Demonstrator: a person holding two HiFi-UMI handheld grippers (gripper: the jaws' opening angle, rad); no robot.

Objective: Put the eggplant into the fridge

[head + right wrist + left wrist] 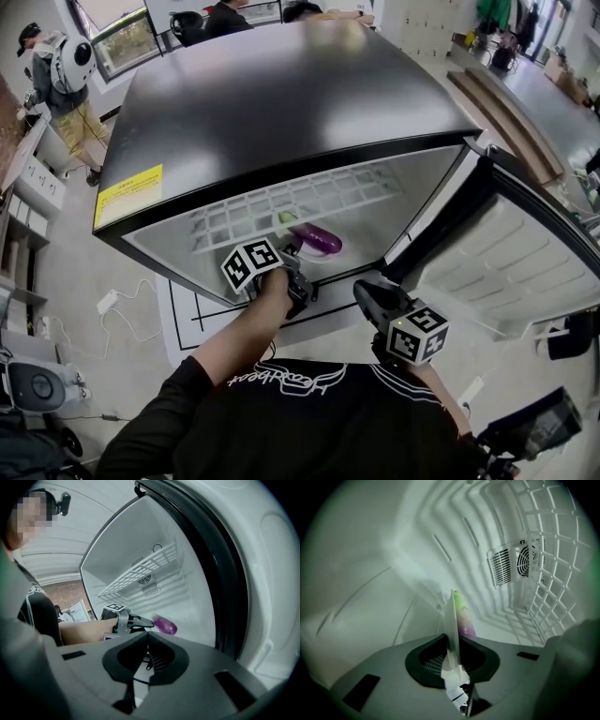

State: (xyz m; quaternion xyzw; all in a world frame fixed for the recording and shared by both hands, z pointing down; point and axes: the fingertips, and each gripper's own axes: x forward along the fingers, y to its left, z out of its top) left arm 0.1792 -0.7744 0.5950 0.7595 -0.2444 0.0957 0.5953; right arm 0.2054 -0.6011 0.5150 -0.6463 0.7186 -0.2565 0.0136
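A black fridge (281,103) fills the middle of the head view. Its door (525,262) is swung wide open to the right, with the white inner liner facing the opening. A yellow sticker (128,194) sits on the near left corner of its top. Around it lies a pale floor (122,272) with a power strip (108,302) and its cable at the left. A person (66,84) stands further off at the upper left.

Inside, the fridge walls are white and ribbed. A white wire shelf (281,211) spans the upper part of the compartment, and a fan vent (515,564) is set in the back wall.

The eggplant (317,240), purple with a green stem end, lies on the bottom of the compartment under the wire shelf, towards the right side.

The left gripper (292,255) reaches through the opening on a bare forearm. Its jaws are pressed nearly together with only a thin slit between them, and the eggplant lies just beyond their tips, not between them.

The right gripper (361,291) hangs outside the fridge near the door's lower edge, jaws closed on nothing.
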